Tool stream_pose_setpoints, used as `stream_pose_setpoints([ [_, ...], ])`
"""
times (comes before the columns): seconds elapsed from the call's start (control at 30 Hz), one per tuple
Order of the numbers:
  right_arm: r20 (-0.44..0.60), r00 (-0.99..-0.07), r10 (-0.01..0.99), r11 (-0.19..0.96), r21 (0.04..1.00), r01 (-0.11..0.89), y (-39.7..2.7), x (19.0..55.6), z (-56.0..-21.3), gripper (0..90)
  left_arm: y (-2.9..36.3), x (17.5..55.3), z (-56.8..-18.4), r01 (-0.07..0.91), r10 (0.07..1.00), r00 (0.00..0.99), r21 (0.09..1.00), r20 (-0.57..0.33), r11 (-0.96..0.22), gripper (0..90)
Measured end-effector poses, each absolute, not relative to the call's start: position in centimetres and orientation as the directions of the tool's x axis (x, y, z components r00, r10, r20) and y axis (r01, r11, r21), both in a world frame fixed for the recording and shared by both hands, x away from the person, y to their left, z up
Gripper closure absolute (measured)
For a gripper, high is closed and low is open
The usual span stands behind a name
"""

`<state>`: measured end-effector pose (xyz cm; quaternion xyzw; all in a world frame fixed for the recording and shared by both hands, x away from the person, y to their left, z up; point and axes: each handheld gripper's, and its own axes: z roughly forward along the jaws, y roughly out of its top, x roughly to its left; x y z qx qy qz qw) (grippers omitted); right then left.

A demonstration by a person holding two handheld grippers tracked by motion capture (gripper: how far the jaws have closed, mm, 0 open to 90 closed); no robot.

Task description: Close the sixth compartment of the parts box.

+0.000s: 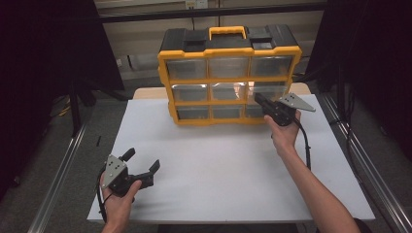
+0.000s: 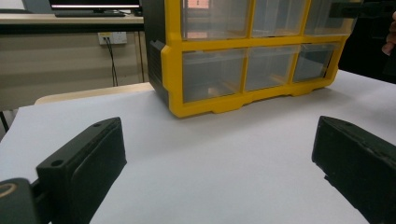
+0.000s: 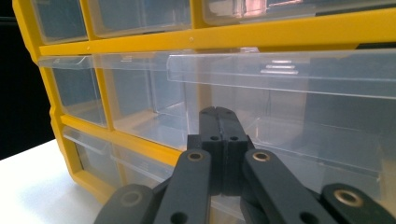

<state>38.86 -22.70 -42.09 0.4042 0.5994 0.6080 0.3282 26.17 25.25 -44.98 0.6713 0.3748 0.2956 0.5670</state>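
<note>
Nine clear drawers in three rows front the yellow-and-black organiser (image 1: 228, 77), which stands upright at the far edge of the white table (image 1: 218, 170), about midway along it, its carry handle (image 1: 227, 32) on top. Middle-row right drawer (image 1: 266, 90): the right gripper (image 1: 257, 98) is at its front, jaws pressed together with nothing between them; in the right gripper view the closed tips (image 3: 219, 114) sit just below that drawer's clear lip (image 3: 280, 74), and contact with the drawer face cannot be told. Right hand (image 1: 284, 131) holds that gripper near the table's far right, grey plate on top, cable trailing back along the forearm. Left gripper (image 1: 142, 162) rests close to the near left corner of the table, well apart from the organiser, jaws spread wide and empty; the left gripper view shows bare table between them and the organiser (image 2: 252, 51) ahead.
</note>
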Motion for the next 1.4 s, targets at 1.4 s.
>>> stream_pose_setpoints([
  [1.4,0.105,-0.416,0.903,-0.071,0.993,0.096,-22.8,40.5,-42.3,90.0,25.2,26.1,-45.0,0.169,0.842,0.538,0.983,-0.025,-0.079,2.9],
])
